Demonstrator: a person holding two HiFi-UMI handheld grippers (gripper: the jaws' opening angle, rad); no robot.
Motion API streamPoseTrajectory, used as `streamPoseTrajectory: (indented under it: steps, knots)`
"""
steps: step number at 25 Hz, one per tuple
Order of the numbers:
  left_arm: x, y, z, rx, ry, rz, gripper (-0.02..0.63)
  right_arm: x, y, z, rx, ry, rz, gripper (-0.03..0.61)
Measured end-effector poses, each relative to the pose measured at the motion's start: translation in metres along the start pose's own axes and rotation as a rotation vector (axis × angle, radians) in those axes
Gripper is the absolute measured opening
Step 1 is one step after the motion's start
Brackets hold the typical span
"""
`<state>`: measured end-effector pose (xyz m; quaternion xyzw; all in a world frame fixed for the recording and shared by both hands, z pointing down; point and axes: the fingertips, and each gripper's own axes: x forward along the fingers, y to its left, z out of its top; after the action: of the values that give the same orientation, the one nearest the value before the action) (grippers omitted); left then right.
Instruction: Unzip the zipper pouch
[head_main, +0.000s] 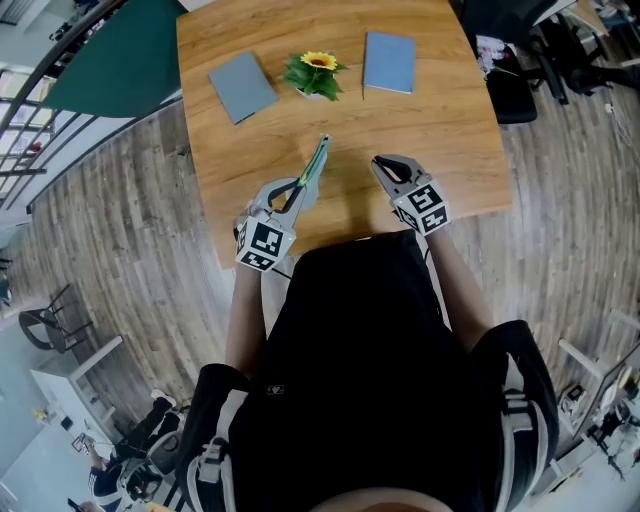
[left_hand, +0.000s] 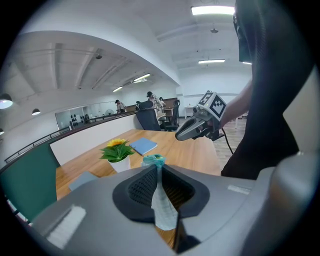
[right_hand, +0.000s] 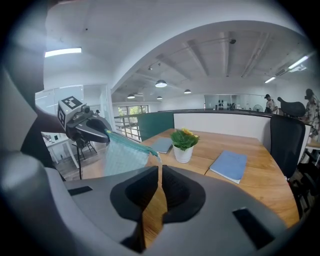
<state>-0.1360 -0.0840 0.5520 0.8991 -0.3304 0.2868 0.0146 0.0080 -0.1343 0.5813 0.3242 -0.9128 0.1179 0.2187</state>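
Note:
A pale mesh zipper pouch (head_main: 313, 168) with a green zip along its top edge hangs in the air over the wooden table (head_main: 440, 130). My left gripper (head_main: 297, 190) is shut on its near end, and the fabric (left_hand: 161, 200) runs up between the pads. The pouch's far end points toward the plant. My right gripper (head_main: 392, 165) hovers to the right of the pouch, apart from it, jaws shut with nothing between them. In the right gripper view the pouch (right_hand: 122, 155) stretches from the left gripper (right_hand: 102, 136) toward my right gripper (right_hand: 160, 172).
A small potted sunflower (head_main: 316, 74) stands at the table's far middle. A grey notebook (head_main: 243, 86) lies to its left and a blue one (head_main: 389, 62) to its right. A black chair (head_main: 515, 95) stands by the table's right edge.

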Motion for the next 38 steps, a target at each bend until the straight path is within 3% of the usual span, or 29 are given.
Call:
streamPoseTrajectory:
  steps: [16,38]
  knots:
    - [-0.006,0.016,-0.01,-0.031,0.012,0.047,0.034,0.0,0.003,-0.001,-0.013,0.018,-0.007,0.026]
    - [-0.003,0.018,-0.007,-0.024,0.013,0.035,0.034,0.0,0.001,-0.004,-0.021,0.044,0.006,0.023]
